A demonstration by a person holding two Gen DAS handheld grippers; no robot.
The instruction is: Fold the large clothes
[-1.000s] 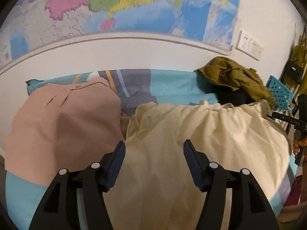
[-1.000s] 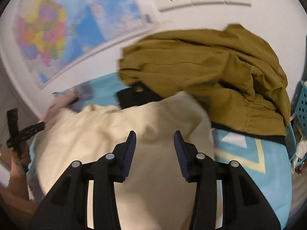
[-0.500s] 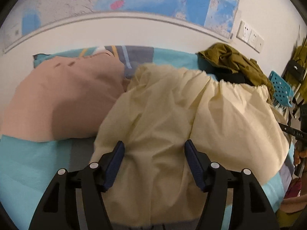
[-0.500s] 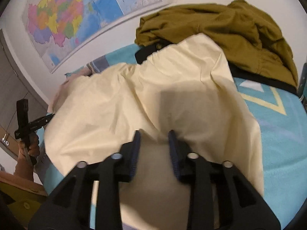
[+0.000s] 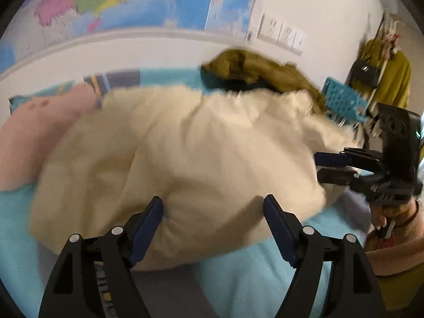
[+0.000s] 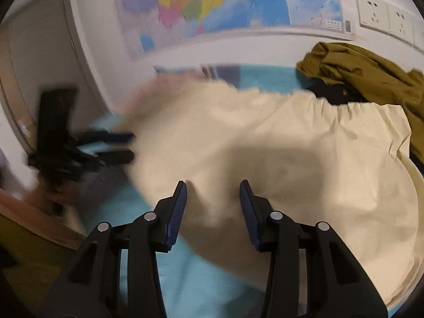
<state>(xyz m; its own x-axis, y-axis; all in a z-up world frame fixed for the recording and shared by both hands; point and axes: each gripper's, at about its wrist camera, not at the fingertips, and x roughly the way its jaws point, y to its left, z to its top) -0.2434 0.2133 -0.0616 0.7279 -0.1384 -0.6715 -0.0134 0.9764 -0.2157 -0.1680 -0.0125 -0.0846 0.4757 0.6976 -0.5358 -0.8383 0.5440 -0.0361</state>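
Observation:
A large cream garment (image 5: 190, 153) lies bunched on the light-blue bed cover (image 5: 251, 273); it also shows in the right wrist view (image 6: 291, 159). My left gripper (image 5: 213, 212) is open and empty over the garment's near edge. My right gripper (image 6: 213, 198) is open and empty over the garment's left near edge. The right gripper also shows at the right of the left wrist view (image 5: 331, 167), beside the garment. The left gripper shows blurred at the left of the right wrist view (image 6: 124, 145).
A pink garment (image 5: 34, 135) lies left of the cream one. An olive jacket (image 6: 371, 74) is heaped at the back by the wall. A blue basket (image 5: 344, 100) and hanging clothes (image 5: 389, 79) stand at the right. A map (image 6: 212, 2) covers the wall.
Both grippers have pulled back toward the near edge of the bed. The right jaws have opened wider. The cream garment has dropped and bunched.

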